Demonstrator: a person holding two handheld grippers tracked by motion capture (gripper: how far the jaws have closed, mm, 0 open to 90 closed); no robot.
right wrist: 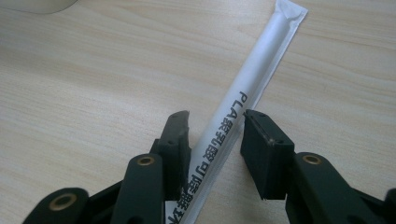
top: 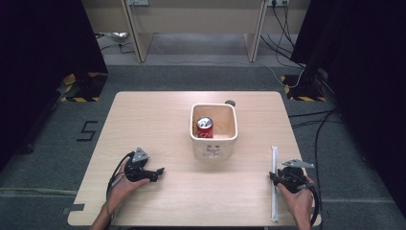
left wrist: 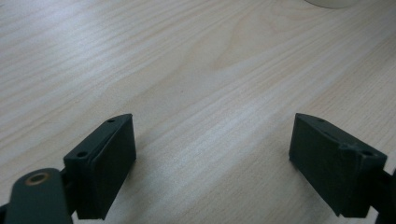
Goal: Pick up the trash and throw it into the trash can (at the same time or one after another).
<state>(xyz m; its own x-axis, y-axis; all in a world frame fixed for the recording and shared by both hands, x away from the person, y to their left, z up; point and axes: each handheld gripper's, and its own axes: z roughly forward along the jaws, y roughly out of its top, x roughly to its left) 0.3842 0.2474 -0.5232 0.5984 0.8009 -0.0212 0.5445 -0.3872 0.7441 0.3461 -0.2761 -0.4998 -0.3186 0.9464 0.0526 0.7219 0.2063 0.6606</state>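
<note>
both tongs hover low over the pale wooden table (top: 158, 120), my left gripper (left wrist: 212, 163) spread wide on nothing, my right gripper (right wrist: 215, 140) straddling but not yet pinching the long white paper-wrapped straw (right wrist: 252, 79) at the table's right edge, so lifting remains.

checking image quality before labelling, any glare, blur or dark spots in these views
High view: even light on the table, black curtains at both sides lose all detail, the can looks soft. Left gripper view: broad pale sheen on the wood, the left gripper dark and slightly soft. Right gripper view: print on the wrapped straw is sharp, its far end nearly washed out white.
</note>
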